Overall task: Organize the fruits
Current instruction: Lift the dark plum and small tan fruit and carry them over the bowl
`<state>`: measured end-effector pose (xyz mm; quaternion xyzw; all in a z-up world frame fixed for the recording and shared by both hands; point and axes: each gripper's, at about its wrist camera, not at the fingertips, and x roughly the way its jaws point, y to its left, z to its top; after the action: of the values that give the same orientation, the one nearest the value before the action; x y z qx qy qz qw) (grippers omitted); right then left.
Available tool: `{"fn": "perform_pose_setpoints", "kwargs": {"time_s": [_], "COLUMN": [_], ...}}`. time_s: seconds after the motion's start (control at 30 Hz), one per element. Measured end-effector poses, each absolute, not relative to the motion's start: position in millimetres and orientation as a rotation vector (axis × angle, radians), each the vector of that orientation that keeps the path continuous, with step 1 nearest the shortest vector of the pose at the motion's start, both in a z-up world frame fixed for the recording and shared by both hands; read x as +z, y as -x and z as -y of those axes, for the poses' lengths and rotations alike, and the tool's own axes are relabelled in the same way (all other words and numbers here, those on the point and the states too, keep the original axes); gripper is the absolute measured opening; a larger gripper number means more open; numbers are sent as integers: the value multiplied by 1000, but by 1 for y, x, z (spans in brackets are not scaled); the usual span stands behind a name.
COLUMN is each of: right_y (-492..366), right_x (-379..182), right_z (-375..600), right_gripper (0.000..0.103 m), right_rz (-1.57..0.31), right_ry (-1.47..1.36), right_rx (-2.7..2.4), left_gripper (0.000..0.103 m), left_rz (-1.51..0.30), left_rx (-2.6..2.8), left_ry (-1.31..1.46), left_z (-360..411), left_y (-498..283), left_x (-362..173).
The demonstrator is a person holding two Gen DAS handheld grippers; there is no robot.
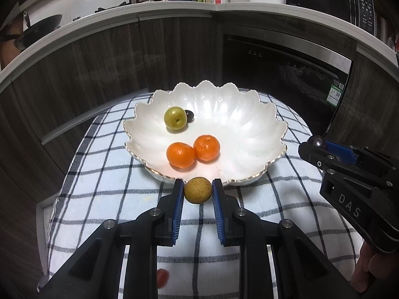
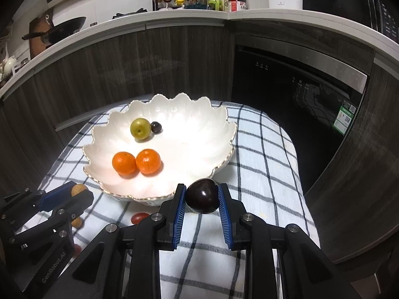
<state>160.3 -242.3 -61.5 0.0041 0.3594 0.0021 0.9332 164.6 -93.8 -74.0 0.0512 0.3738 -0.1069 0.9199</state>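
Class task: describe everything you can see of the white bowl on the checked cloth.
The bowl is wide, shallow and glossy white, like glazed ceramic, with fluted sides and a scalloped, gold-edged rim. It sits upright on the checked cloth. Inside lie two oranges touching each other, a green fruit and a small dark fruit right beside it. Neither claw visibly touches it.
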Motion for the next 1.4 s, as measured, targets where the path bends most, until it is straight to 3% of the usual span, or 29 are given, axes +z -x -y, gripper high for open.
{"fn": "perform_pose_setpoints", "kwargs": {"time_s": [1.4], "right_y": [-237], "right_x": [-40], "right_z": [235], "right_gripper": [28], "right_rz": [-669], "right_ry": [46], "right_rx": [84], "left_gripper": [24], "left_rz": [-766], "left_rx": [-162], "left_ry": [-67], "left_z": [95], "left_y": [-242], "left_x": [-60]}}
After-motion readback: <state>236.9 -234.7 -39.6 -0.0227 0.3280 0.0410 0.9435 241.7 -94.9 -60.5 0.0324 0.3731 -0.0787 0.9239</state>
